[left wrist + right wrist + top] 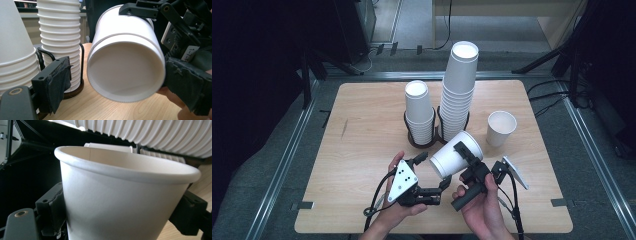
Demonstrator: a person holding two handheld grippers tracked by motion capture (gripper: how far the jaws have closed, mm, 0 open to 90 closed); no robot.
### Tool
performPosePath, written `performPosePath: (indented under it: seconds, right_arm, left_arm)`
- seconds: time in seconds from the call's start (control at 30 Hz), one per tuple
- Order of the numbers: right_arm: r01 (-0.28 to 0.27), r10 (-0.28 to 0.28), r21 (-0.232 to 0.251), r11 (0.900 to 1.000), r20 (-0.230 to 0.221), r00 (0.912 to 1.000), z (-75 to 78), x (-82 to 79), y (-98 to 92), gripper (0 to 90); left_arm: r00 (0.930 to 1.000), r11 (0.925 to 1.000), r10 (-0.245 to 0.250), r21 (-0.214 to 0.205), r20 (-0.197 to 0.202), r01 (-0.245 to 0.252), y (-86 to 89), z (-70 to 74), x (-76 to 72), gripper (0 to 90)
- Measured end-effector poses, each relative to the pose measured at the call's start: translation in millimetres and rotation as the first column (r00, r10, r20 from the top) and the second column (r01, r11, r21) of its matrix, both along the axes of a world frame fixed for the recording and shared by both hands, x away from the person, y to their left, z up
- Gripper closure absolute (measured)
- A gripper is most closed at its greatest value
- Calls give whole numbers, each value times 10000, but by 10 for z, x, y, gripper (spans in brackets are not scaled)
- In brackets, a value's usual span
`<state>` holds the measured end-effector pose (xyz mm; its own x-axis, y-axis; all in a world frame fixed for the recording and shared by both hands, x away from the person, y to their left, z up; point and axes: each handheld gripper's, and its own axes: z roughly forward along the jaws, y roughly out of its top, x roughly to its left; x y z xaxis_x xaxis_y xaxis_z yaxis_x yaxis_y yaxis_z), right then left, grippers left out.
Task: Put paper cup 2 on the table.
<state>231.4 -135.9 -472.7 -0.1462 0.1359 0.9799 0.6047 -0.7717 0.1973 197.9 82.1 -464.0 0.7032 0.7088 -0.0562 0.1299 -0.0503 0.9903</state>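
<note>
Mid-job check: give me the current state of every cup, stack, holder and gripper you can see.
held cup: tipped on its side, off the table, clamped.
right gripper: shut on the held cup.
left gripper: open, jaws either side of the cup's base end, pads off it.
loose cup: upright on the table, mouth up, empty.
tall stack: upside-down cups, in the holder.
short stack: upside-down cups, in the holder.
holder: standing on the table.
</note>
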Motion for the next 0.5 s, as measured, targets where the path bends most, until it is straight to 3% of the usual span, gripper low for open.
performPosePath:
  seconds: [0.13, 0.3, 0.37, 0.4, 0.43, 0.5]
  right_arm:
    - [262, -253, -326, 9991, 282, 9993, 23, 4, -28, 145]
    - [669, -550, -1264, 9897, 953, 9939, 44, 6, -48, 144]
    - [904, -663, -1903, 9775, 1298, 9893, 46, 8, -46, 144]
    - [904, -663, -1903, 9775, 1298, 9893, 46, 8, -46, 144]
    - [1184, -740, -2631, 9575, 1728, 9822, 40, 8, -34, 144]
    - [1355, -788, -2951, 9458, 1962, 9774, 37, 7, -27, 144]
  left_arm:
    - [10000, 10000, 16, 32, -38, -16, 16, 2, 7, 88]
    - [10000, 10000, 52, 11, -75, -52, 32, 4, 14, 88]
    - [10000, 10000, 45, 40, -74, -45, 35, 6, 14, 88]
    - [10000, 10000, 45, 40, -74, -45, 35, 6, 14, 89]
    - [10000, 10000, 55, 43, -83, -54, 34, 4, 15, 89]
    - [9999, 10000, 52, 40, -103, -51, 33, 3, 16, 89]
